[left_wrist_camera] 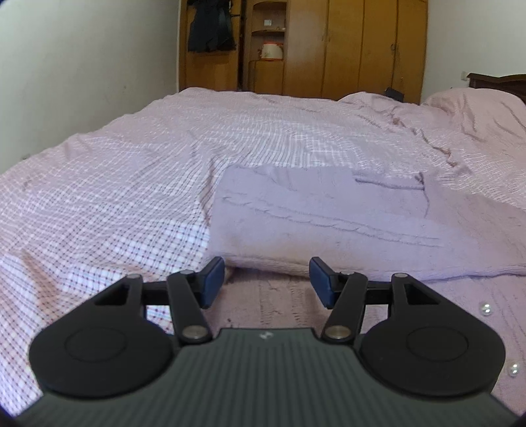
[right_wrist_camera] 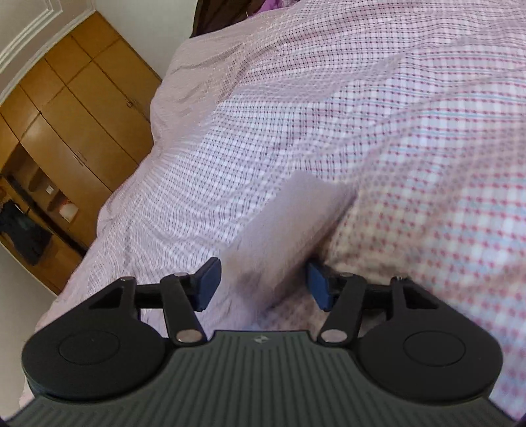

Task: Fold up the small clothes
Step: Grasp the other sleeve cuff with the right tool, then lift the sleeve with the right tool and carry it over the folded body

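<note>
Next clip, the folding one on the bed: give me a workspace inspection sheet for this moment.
Surface: bed under a rumpled pink checked cover, with pillows at the far right.
Job's things: lilac knit garment, partly folded, a flap doubled over; pearl buttons on the lower layer.
Clutter: nothing seen on the bed.
Grippers: left gripper open, at the fold edge; right gripper open, with blurred lilac cloth between its fingers.
Cables: nothing seen.
Surroundings: wooden wardrobe, dark clothes hanging, white walls.
</note>
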